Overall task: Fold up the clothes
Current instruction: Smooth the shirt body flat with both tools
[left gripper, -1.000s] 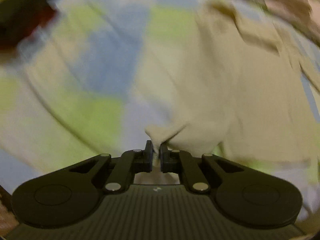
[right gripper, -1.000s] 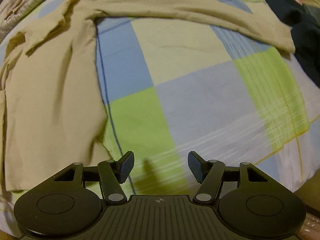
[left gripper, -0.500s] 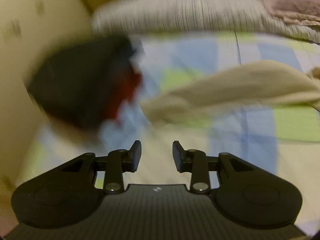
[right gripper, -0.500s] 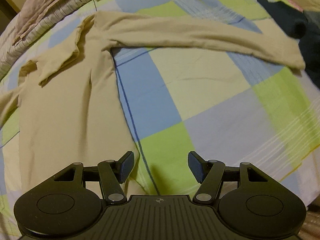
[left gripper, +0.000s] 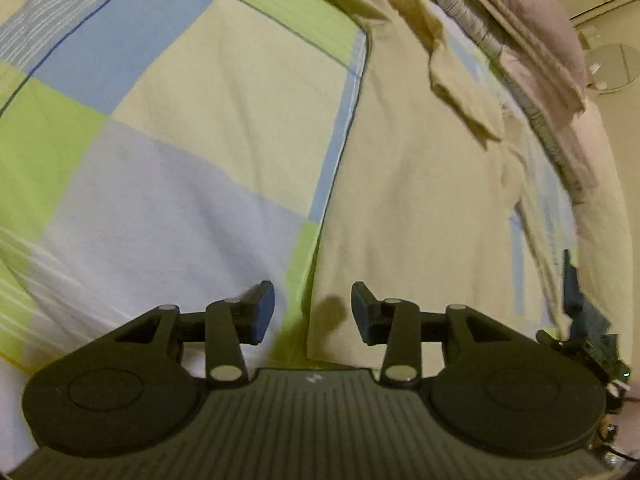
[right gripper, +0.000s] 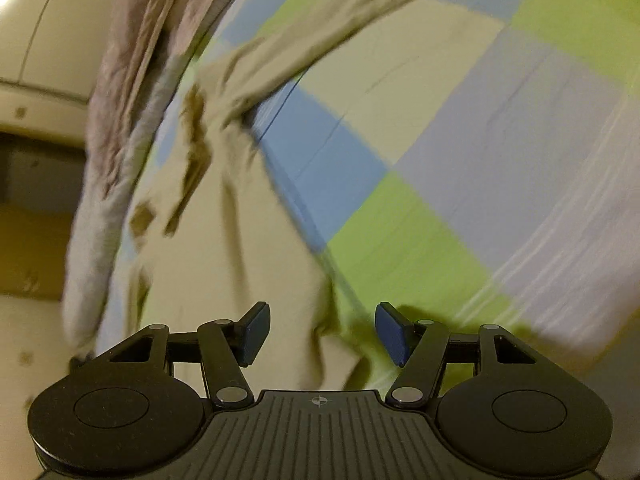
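— Shirt [left gripper: 420, 200]: where does it lie relative to the left gripper [left gripper: 313, 312]?

— Spread flat on the bed's checked quilt [left gripper: 180, 128], ahead of the jaws and to their right. Its bottom corner sits just ahead of the gap between the fingers, with the straight side edge running away from there. The collar [left gripper: 452, 80] is far ahead, crumpled, near the striped bedding [left gripper: 532, 92] at the edge of the bed.

— And the left jaws?

— Spread wide apart, nothing between them. They hover just above the hem corner; whether either finger touches the cloth, I cannot tell.

— The right gripper [right gripper: 322, 334]?

— Also wide open and holding nothing. In its view the beige shirt [right gripper: 224, 248] fills the area ahead and to the left of the jaws, and a rumpled bit of hem lies in front of the gap. One long sleeve [right gripper: 360, 12] stretches away ahead and to the right across the blue, green and cream squares of the quilt [right gripper: 480, 160].

— Anything else?

— A pinkish blanket [right gripper: 132, 40] over the striped bedding, far ahead and left of the right jaws. The right view is blurred, so finer detail is lost.
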Motion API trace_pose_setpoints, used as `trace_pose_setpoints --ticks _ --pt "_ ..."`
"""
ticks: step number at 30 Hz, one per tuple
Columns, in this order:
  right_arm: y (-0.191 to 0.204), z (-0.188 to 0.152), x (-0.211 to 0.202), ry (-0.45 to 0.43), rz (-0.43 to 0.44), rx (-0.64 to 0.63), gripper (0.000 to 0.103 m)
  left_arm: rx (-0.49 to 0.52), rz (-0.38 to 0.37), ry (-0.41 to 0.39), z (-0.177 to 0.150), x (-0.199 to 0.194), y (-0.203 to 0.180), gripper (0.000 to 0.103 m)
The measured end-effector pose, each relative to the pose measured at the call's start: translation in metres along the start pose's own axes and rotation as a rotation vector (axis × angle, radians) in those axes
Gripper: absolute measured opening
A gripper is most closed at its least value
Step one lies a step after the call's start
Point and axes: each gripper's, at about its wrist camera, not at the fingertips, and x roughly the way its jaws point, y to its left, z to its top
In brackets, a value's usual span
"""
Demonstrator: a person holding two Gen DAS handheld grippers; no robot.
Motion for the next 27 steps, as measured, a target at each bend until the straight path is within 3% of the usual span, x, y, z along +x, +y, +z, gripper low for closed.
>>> trace_pose_setpoints --ticks 3,4,5,6,8,11,13,17,20,22,23,24,27 --pt "0.006 -0.003 0.012 0.051 0.003 -0.07 0.062 0.014 0.013 -0.014 -0.002 0.012 -0.002 0.045" --pt "0.008 -0.004 0.015 0.068 0.004 -0.093 0.061 0.026 0.015 -0.015 -0.001 0.014 -0.004 0.042" --pt "0.01 -0.005 0.019 0.084 0.005 -0.116 0.028 0.049 0.014 -0.012 0.002 0.014 -0.008 0.033" --pt "0.011 -0.006 0.023 0.101 0.007 -0.14 0.004 0.06 -0.002 -0.004 0.003 0.013 -0.012 0.0" --pt "0.016 -0.007 0.029 0.13 0.011 -0.19 0.004 0.042 -0.08 0.012 0.001 0.006 -0.016 0.0" --pt "0.03 -0.007 -0.001 0.108 0.022 -0.262 0.004 0.018 -0.171 -0.057 -0.002 -0.029 -0.022 0.0" --pt "0.036 -0.009 -0.028 0.091 0.019 -0.287 0.002 -0.009 -0.166 -0.088 -0.006 -0.047 -0.019 0.0" --pt "0.032 -0.02 -0.046 0.169 -0.119 -0.367 0.003 -0.003 -0.033 -0.069 -0.019 -0.047 -0.012 0.0" --pt "0.017 -0.027 -0.029 0.195 -0.216 -0.389 0.005 -0.037 0.031 -0.025 -0.024 -0.028 -0.008 0.026" --pt "0.011 -0.022 -0.024 0.158 -0.177 -0.333 0.023 -0.06 0.013 -0.049 -0.024 -0.026 -0.006 0.037" --pt "0.009 -0.021 -0.021 0.136 -0.15 -0.302 0.054 -0.063 0.013 -0.067 -0.023 -0.025 -0.007 0.04" --pt "0.008 -0.019 -0.018 0.116 -0.125 -0.279 0.065 -0.06 0.016 -0.078 -0.021 -0.023 -0.007 0.045" --pt "0.009 -0.019 -0.004 0.069 -0.078 -0.274 0.065 -0.021 0.045 -0.075 -0.013 -0.004 -0.013 0.043"
